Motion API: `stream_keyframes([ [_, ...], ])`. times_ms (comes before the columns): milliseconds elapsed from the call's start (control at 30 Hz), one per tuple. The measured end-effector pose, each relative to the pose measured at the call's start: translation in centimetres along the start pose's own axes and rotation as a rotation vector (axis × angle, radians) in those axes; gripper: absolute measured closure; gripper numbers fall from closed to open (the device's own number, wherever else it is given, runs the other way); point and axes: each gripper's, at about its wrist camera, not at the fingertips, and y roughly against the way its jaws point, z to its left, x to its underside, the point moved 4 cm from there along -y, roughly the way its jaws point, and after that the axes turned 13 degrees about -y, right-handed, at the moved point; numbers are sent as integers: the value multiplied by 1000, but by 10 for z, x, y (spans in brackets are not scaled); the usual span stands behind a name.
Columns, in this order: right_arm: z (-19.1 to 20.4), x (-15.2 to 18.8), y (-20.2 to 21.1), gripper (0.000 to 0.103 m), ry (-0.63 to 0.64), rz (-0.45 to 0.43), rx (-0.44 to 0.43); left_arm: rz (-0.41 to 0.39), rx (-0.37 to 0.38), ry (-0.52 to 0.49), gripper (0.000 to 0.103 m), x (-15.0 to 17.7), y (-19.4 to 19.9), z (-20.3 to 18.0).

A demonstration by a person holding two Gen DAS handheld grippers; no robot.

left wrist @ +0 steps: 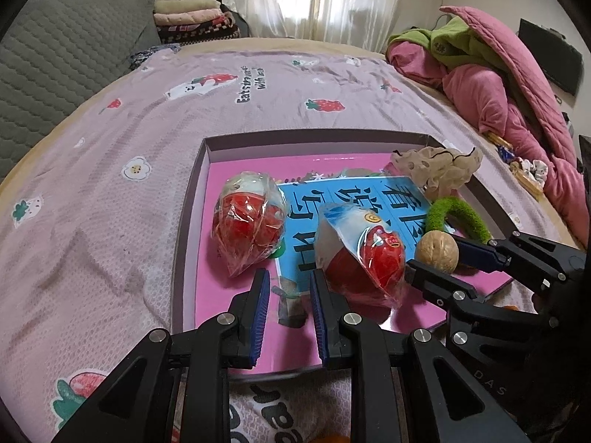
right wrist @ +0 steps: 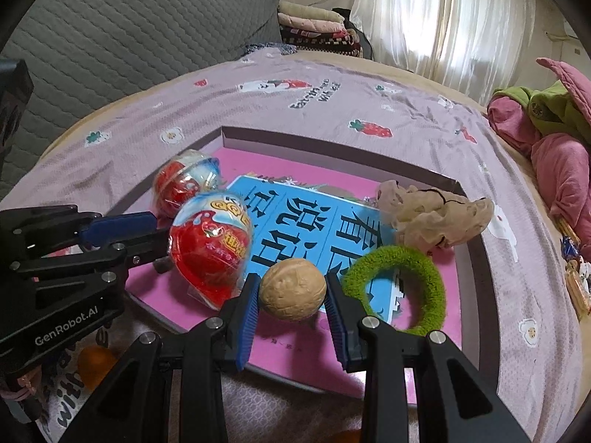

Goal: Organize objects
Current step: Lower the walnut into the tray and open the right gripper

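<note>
Two grippers: our right gripper [right wrist: 290,297], lower centre, clasps a walnut [right wrist: 293,288] above the pink box [right wrist: 334,136]; the left gripper [left wrist: 286,297] is clenched, empty. Round shell may slip, roll away.

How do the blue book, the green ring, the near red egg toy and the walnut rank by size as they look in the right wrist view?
1. Blue book, though partly covered.
2. Near red egg toy and green ring: they look alike, so I do not rank them.
3. Walnut, smallest, even though it sits nearest the camera.
</note>
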Motion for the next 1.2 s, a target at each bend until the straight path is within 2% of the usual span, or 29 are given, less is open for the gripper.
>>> stream_keyframes([
  [333,-8,1,-1,68,-37,6,-10,41,1,-9,80,3,-12,-3],
  [800,-10,2,2,67,-46,-2,1,48,1,-5,80,5,-7,-5],
  [1200,-12,2,14,59,-48,-22,-11,44,6,-10,80,5,-1,-9],
])
